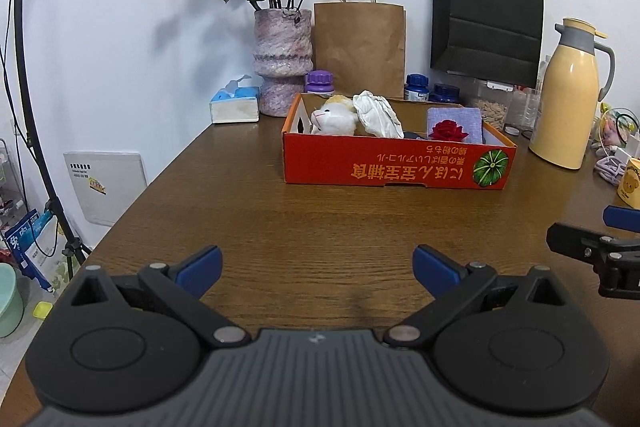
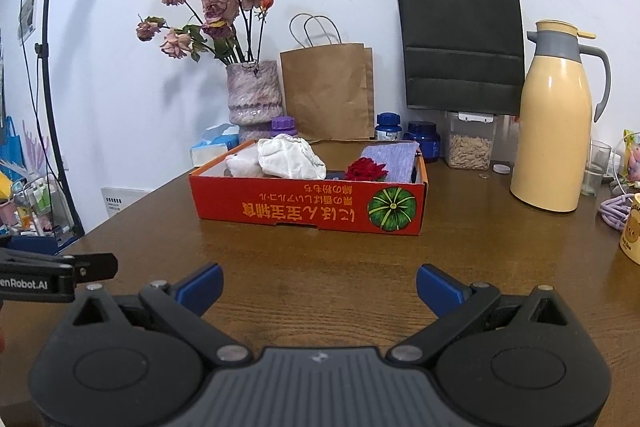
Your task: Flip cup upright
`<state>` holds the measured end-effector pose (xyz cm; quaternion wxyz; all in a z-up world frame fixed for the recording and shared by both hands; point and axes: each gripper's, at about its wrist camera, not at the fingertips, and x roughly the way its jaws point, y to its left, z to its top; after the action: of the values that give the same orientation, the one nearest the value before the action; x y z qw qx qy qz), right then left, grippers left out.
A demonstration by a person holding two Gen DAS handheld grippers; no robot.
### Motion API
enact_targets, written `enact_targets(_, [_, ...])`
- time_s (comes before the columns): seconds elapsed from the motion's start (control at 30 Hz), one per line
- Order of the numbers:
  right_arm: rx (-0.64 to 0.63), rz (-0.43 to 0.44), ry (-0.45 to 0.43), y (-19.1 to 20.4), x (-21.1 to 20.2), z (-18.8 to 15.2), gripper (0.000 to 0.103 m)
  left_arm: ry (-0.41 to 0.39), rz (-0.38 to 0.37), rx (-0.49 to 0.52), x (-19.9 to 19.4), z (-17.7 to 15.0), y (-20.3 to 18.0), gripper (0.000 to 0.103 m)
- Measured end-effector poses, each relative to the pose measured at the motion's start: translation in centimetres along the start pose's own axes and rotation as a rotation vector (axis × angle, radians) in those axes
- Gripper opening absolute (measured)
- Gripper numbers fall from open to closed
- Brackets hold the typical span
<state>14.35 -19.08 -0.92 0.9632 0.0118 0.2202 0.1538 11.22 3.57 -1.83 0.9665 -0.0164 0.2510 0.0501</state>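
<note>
A yellow cup (image 2: 631,231) with a bear print stands on the wooden table (image 2: 320,251) at the far right edge, cut off by the frame; it also shows in the left wrist view as the same cup (image 1: 629,185). Whether its mouth faces up or down is unclear. My right gripper (image 2: 319,285) hovers open over bare table, left of the cup and well apart from it. My left gripper (image 1: 318,267) is open too, with nothing between its blue pads. One right-gripper finger (image 1: 576,241) reaches in at the right of the left wrist view.
A red cardboard box (image 2: 308,207) with a plush toy, cloth and a red flower sits mid-table. Behind stand a vase of dried roses (image 2: 254,93), paper bags, jars and a tissue box. A yellow thermos (image 2: 554,131) and a clear glass (image 2: 598,167) stand right.
</note>
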Motion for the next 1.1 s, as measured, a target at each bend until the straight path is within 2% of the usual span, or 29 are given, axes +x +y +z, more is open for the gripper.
enact_targets(1.1, [-0.007,0.0,0.016,0.11,0.38,-0.24,0.103,0.005,0.002,-0.006,0.28,-0.49,0.37,0.103])
